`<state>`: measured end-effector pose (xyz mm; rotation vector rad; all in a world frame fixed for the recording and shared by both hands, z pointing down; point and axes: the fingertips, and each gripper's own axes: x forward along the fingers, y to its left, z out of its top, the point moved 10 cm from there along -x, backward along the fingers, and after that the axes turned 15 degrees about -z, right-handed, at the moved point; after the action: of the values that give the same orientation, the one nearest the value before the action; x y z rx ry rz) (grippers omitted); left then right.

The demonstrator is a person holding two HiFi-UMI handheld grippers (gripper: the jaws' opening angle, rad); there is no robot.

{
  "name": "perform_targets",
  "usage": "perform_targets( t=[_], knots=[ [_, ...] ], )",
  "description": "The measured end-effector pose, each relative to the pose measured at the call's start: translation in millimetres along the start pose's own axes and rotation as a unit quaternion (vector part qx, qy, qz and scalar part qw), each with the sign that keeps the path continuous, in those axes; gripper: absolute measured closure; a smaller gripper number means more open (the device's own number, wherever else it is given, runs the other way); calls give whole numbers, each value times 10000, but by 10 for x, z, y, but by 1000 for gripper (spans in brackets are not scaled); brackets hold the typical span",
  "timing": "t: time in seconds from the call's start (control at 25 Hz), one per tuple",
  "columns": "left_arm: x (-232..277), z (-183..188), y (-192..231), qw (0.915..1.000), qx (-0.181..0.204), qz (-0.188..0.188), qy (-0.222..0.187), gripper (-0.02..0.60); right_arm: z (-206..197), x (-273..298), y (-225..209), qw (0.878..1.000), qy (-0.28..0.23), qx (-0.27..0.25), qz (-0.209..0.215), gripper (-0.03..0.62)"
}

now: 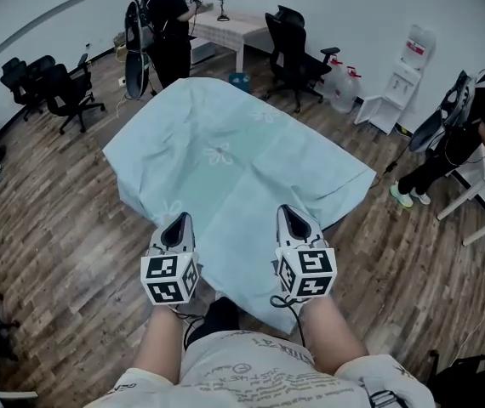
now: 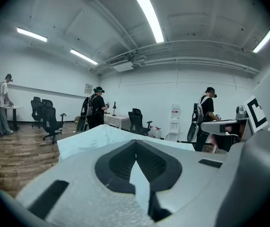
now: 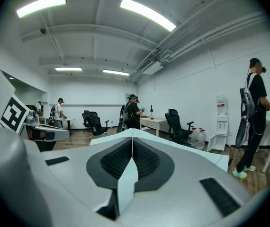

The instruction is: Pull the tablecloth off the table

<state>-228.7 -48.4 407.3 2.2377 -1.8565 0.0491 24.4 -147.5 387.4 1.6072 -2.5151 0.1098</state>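
Note:
A pale blue-green tablecloth (image 1: pixel 225 155) with faint flower prints covers the whole table, and its near edge hangs toward me. My left gripper (image 1: pixel 177 223) is shut on the near edge of the cloth, left of centre. My right gripper (image 1: pixel 292 217) is shut on the same edge, further right. In the left gripper view a strip of cloth (image 2: pixel 139 183) runs between the closed jaws of the left gripper (image 2: pixel 136 143). The right gripper view shows a strip of cloth (image 3: pixel 125 183) pinched in the right gripper (image 3: pixel 132 140). The table itself is hidden under the cloth.
Black office chairs (image 1: pixel 298 45) stand beyond the table and at the far left (image 1: pixel 64 87). One person (image 1: pixel 164 28) stands by a small table (image 1: pixel 230 28) at the back, another (image 1: pixel 459 134) at the right. Water bottles (image 1: pixel 343 87) sit on the wooden floor.

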Motion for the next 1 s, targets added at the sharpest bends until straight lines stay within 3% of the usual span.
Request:
perform_targets(
  t=[0.56,0.68,0.84,1.0],
  knots=[
    [1665,31,1569,9964,-7,100,844,568,-243,1969,-549,9887,963,-147,-1138,574],
    [1971,-74,1922,9935,-39,93,1133,560,-413,2269,-723,9809,1367,-191,-1371,491],
    [2395,-237,2387,9880,-147,34,1538,456,-642,2712,-954,9692,1840,-55,-1639,466],
    [2754,-525,2716,9796,-258,-5,1992,409,-955,2991,-1217,9542,2326,-162,-1877,442]
  ],
)
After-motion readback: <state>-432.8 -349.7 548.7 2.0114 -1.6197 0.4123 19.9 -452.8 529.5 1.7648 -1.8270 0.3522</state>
